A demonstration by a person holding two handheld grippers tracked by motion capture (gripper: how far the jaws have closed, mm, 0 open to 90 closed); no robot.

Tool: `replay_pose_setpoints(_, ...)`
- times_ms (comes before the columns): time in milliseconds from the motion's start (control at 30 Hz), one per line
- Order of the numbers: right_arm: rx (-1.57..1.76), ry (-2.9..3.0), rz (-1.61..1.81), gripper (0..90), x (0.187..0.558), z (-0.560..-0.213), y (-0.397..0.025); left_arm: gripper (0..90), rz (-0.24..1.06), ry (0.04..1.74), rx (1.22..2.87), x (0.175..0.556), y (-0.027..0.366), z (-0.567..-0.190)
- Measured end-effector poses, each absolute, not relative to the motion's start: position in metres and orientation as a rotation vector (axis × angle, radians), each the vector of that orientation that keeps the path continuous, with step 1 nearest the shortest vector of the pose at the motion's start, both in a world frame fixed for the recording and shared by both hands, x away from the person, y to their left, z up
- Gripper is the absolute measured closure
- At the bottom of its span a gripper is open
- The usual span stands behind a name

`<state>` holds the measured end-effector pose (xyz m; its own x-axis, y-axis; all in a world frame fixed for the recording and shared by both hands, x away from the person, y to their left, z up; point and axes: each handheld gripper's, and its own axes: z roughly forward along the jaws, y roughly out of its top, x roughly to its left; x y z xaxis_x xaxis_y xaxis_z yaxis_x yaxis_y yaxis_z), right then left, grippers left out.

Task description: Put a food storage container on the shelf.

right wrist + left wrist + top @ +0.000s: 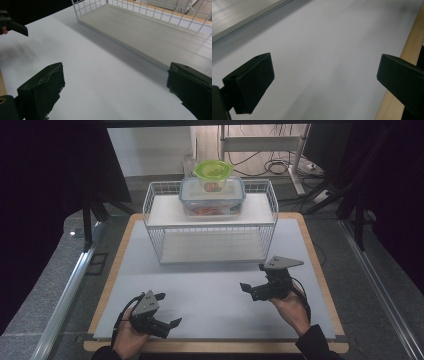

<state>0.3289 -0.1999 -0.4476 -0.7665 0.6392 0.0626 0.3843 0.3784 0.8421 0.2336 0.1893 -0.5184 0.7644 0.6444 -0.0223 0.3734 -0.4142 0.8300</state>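
1. Jaws of the left gripper (168,310) stand wide apart with nothing between them; it is held in the person's left hand (129,337) near the front edge of the worktop, at about 7 o'clock from the worktop's middle in the high view.
2. In the left gripper view, the left gripper (324,75) looks across the bare pale grey mat (319,50), with the light wooden edge of the worktop (409,47) running along at 3 o'clock.
3. Jaws of the right gripper (254,277) are likewise spread open and empty; the right hand (292,307) holds it at about 4 o'clock from the worktop's middle, well apart from the left gripper.
4. In the right gripper view, the right gripper (115,87) faces the mat and the lower board of the white wire shelf rack (150,32); one black jaw of the other gripper shows at 10 o'clock.
5. Farther back, toward 12 o'clock in the high view, the white wire shelf rack (210,227) stands on the mat (210,290), well apart from both grippers.
6. On the rack's upper shelf sits a clear rectangular plastic food box with a blue-rimmed lid (212,197), its contents reddish but too small to tell.
7. A small round container with a lime-green lid (213,170) rests on top of that box, touching its lid.
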Motion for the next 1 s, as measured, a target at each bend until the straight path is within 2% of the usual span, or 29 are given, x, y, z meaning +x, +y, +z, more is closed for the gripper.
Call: replay_pose_setpoints(1000, 0.968, 2.349, 1.143, 1.2, 0.287, -0.488, -0.240, 1.8, 0.398, 0.765, 2.118, 0.234, 0.185, -0.522)
